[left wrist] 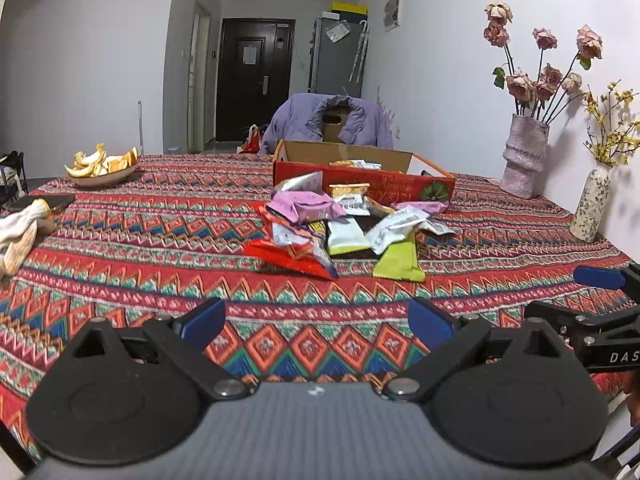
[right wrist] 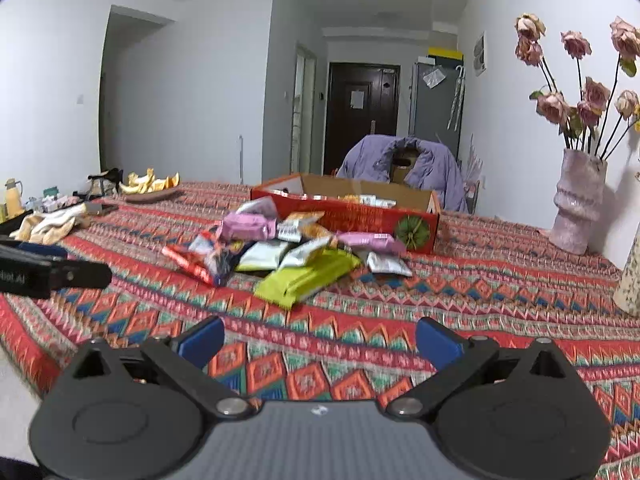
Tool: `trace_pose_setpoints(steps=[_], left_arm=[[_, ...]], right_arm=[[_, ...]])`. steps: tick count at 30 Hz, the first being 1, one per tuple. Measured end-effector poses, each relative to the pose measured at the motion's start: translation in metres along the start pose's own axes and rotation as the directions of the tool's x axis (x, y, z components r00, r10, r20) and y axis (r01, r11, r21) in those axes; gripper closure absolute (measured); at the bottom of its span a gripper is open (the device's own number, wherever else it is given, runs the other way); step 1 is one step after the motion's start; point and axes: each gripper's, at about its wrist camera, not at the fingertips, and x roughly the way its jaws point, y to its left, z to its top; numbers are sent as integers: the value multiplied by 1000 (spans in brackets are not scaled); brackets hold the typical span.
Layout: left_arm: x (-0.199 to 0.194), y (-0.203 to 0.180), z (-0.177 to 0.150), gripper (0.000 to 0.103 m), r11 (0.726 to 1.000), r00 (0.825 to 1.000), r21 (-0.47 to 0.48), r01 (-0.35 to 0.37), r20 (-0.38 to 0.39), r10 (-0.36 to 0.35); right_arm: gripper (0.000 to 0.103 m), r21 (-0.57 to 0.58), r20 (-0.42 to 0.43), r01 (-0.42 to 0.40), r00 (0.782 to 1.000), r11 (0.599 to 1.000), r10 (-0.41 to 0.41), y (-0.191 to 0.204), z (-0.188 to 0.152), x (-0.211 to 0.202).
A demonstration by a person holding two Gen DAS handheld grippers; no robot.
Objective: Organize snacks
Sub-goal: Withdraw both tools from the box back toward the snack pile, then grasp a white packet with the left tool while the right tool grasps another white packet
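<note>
Both tongs stand wide and empty over the tabletop's near edge: left tongs (left wrist: 316, 320), right tongs (right wrist: 318, 340). Straight ahead, mid-tabletop, lies the snack pile (right wrist: 280, 252) before the red box (right wrist: 360, 212). Nearest is the green packet (right wrist: 304, 276), pointing roughly away; the right looks nearer.

Even indoor light, fisheye-warped edges

You can't read the print on the snack packets (left wrist: 344, 224); the box (left wrist: 362, 178) wall hides most contents, and the spotted vase (right wrist: 630, 280) is cut off at right.
</note>
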Motion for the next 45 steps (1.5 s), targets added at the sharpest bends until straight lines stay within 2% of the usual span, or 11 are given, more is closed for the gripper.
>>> trace_pose_setpoints(steps=[6, 11, 18, 21, 25, 28, 30, 32, 38, 42, 45], left_arm=[[9, -10, -5, 3, 1000, 1000, 10, 21, -22, -21], [34, -30, 7, 3, 998, 998, 28, 64, -31, -63], [96, -69, 36, 6, 992, 996, 98, 85, -2, -85], [131, -84, 49, 9, 990, 995, 98, 99, -17, -98], [180, -97, 62, 22, 992, 994, 90, 90, -69, -84], [211, -96, 67, 30, 995, 990, 52, 90, -112, -84], [225, -90, 68, 39, 994, 986, 4, 111, -130, -109], [233, -81, 69, 54, 991, 980, -40, 130, -147, -134], [231, -55, 80, 74, 971, 971, -157, 178, -132, -199], [225, -48, 91, 77, 970, 972, -157, 188, -109, -206], [220, -47, 98, 77, 969, 973, -136, 205, -81, -217]], right_arm=[[0, 7, -19, 23, 1000, 1000, -23, -10, -6, -2], [0, 51, -38, 55, 998, 997, -53, -31, -2, 4], [0, 108, -84, 90, 993, 990, -82, -65, 4, 26], [0, 107, -103, 96, 991, 990, -85, -78, 10, 40], [0, 115, -133, 105, 987, 988, -89, -97, 21, 67], [0, 136, -153, 86, 986, 987, -65, -109, 31, 91], [2, 149, -167, 69, 985, 986, -44, -115, 37, 109], [2, 162, -180, 48, 984, 986, -18, -121, 45, 132], [11, 193, -217, -22, 974, 981, 65, -127, 66, 210], [25, 215, -225, -36, 971, 976, 86, -124, 76, 254], [26, 191, -241, -45, 966, 981, 91, -117, 81, 278]])
